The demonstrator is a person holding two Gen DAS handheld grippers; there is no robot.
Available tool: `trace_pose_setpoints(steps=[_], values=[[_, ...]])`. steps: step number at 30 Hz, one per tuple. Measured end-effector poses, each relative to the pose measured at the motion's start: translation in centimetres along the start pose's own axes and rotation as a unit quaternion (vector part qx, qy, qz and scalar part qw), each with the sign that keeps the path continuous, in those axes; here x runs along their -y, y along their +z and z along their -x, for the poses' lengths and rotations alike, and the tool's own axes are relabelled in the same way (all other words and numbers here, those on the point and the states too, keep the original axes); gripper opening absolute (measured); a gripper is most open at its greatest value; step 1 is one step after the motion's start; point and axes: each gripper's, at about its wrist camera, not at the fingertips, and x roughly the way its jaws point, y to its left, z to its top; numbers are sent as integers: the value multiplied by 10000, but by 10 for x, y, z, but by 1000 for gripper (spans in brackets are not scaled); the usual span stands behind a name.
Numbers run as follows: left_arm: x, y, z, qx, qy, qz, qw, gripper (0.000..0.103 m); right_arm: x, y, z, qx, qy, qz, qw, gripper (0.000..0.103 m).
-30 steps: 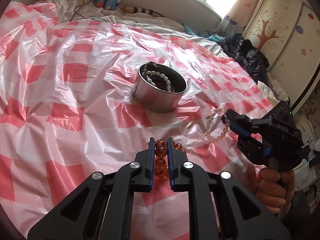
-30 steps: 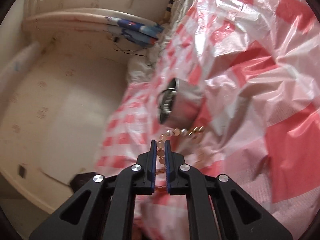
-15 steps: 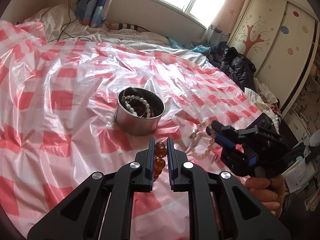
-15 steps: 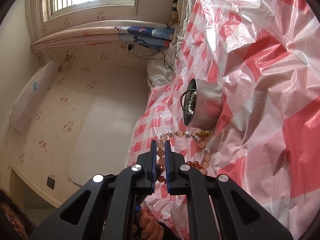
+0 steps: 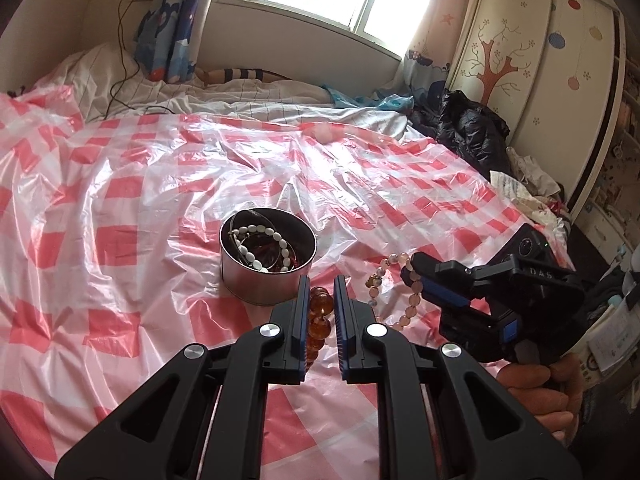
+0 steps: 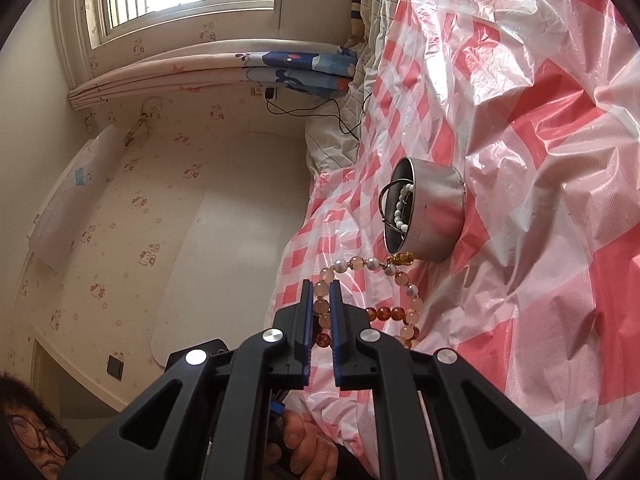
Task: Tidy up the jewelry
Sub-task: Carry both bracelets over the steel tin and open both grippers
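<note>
A round metal tin (image 5: 267, 262) stands on the red-checked plastic sheet and holds a white bead bracelet (image 5: 260, 246) and dark bangles. It also shows in the right wrist view (image 6: 424, 216). My left gripper (image 5: 321, 292) is shut on an amber bead bracelet (image 5: 319, 312), held just in front of the tin. My right gripper (image 6: 321, 294) is shut on a pale pink bead bracelet (image 6: 394, 280), which hangs in a loop near the tin. In the left wrist view the right gripper (image 5: 412, 270) is to the right, with the pink beads (image 5: 402, 300) dangling from it.
The plastic sheet (image 5: 140, 200) covers a bed. A black jacket (image 5: 468, 128) and clutter lie at the bed's right edge by a wardrobe (image 5: 540, 60). A cable (image 5: 120, 60) runs over the pillow at the back left. A person's face (image 6: 36, 440) shows at lower left.
Both grippers have lifted and pulled back from the sheet with their bracelets. The tin now sits lower in the left wrist view, and the pink bracelet hangs freely beside it.
</note>
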Motion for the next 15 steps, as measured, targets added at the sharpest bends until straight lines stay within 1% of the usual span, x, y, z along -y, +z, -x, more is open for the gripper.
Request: trace_pose_setpoints(steps=[8, 11, 15], values=[[7, 1, 4, 61, 157, -194, 9997, 11, 1, 0, -1, -33, 38, -53, 10000, 9], [7, 3, 4, 81, 129, -187, 9997, 11, 0, 2, -3, -44, 79, -94, 9999, 9], [-1, 20, 5, 192, 2, -38, 9998, 11, -4, 7, -6, -30, 155, -97, 9998, 9]])
